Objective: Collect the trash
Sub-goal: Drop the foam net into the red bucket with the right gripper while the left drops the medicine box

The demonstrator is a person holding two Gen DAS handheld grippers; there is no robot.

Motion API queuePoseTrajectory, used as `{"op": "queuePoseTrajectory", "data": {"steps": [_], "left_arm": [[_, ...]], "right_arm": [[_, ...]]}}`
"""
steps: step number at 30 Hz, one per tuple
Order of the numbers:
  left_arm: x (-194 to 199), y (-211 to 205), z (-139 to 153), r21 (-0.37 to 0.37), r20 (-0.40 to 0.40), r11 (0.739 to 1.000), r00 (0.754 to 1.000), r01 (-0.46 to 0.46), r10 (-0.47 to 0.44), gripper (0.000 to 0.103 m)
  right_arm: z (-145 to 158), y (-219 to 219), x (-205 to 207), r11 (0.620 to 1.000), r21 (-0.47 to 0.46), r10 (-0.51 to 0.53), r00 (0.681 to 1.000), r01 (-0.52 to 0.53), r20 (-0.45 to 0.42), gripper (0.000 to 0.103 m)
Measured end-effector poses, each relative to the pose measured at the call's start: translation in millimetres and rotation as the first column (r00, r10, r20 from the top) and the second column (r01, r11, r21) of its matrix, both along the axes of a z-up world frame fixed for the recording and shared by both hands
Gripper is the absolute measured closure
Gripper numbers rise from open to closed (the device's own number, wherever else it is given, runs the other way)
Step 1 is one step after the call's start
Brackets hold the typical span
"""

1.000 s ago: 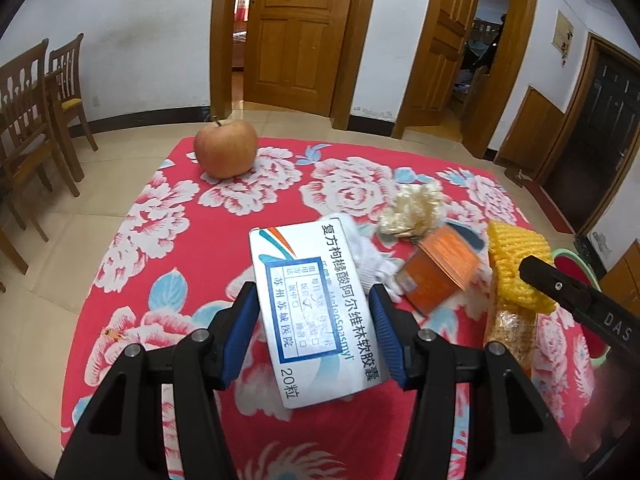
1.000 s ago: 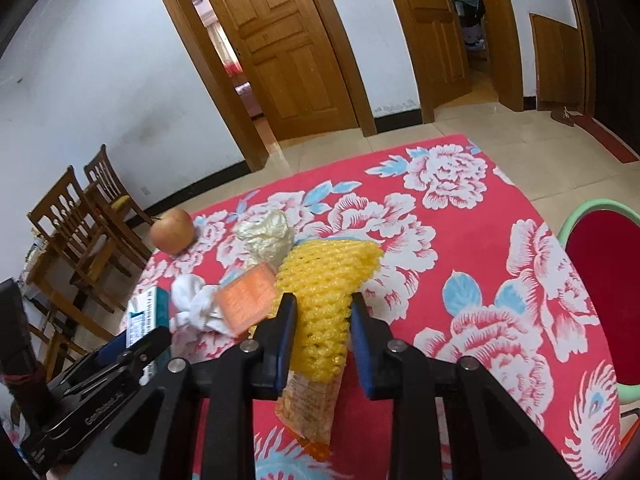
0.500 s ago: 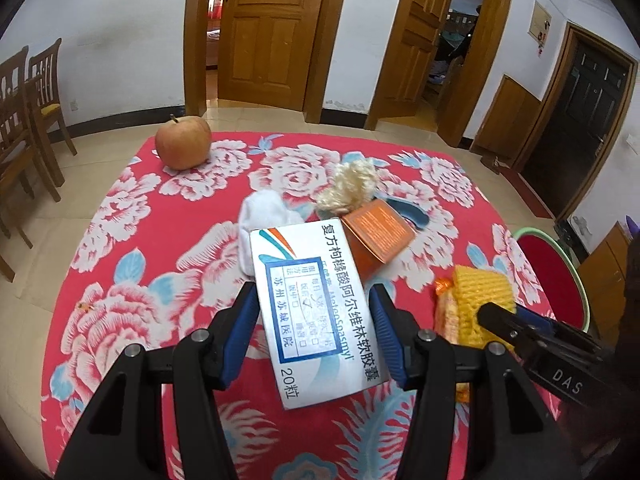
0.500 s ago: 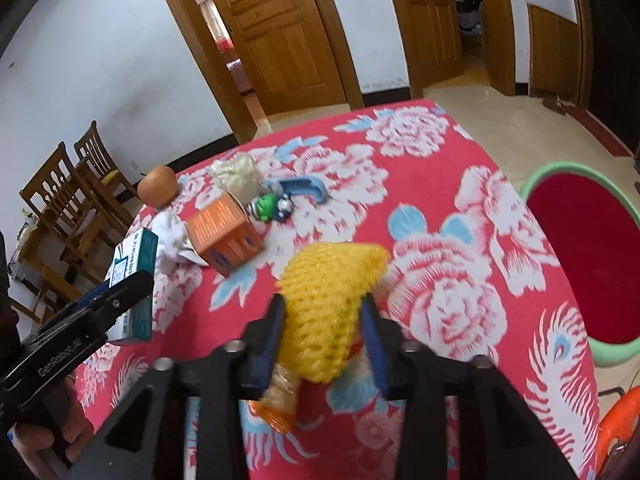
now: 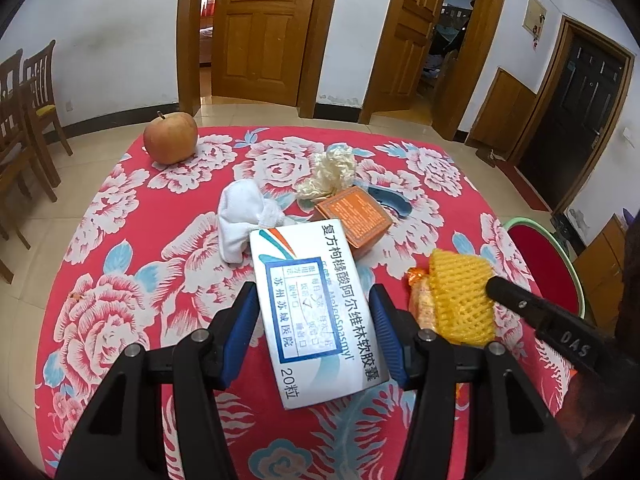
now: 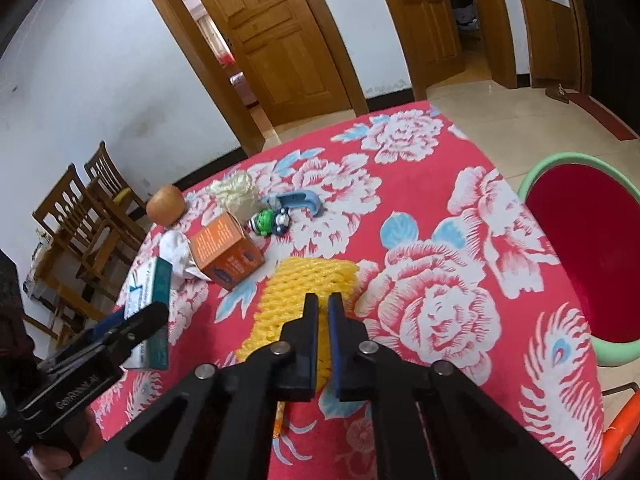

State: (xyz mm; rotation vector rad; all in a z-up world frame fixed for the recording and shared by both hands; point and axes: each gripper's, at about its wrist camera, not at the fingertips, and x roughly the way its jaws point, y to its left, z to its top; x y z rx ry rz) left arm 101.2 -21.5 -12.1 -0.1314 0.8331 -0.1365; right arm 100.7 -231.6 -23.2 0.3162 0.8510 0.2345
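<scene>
Left wrist view: we hold our left tool [image 5: 314, 330] clenched across the flat white cardboard medicine box with blue print [image 5: 316, 308], both blue pads on its long edges, above the red floral worktop [image 5: 132, 280].
Right wrist view: our right tool [image 6: 323, 330] is nearly closed, pinching the yellow foam fruit net [image 6: 302, 294]; an orange crinkly wrapper [image 5: 420, 302] sits against the net.
Box handling: we judge it light and stiff but crushable; gripping the narrow sides mid-length suits it.
Net handling: soft, springy, very light; we think a deep pinch through the mesh holds best, since it squashes and may slip.
Trash left on worktop: crumpled white tissue [image 5: 244, 220], orange cardboard carton [image 5: 354, 220], cream crumpled wad [image 5: 332, 172].
Not trash, we think: apple [image 5: 170, 137].
</scene>
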Motion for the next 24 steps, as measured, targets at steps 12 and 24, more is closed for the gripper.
{"op": "queuePoseTrajectory", "data": {"steps": [12, 24], "left_arm": [[-7.3, -36.1, 19.2, -0.025, 0.02, 0.996, 0.996, 0.088, -0.087, 0.046], [-5.7, -102.5, 26.0, -0.006, 0.015, 0.979, 0.979, 0.205, -0.205, 0.046]], "right_arm": [[43.0, -43.1, -32.5, 0.996, 0.002, -0.092, 0.988, 0.092, 0.128, 0.097], [47.7, -105.2, -56.2, 0.976, 0.031, -0.219, 0.964, 0.217, 0.148, 0.097]]}}
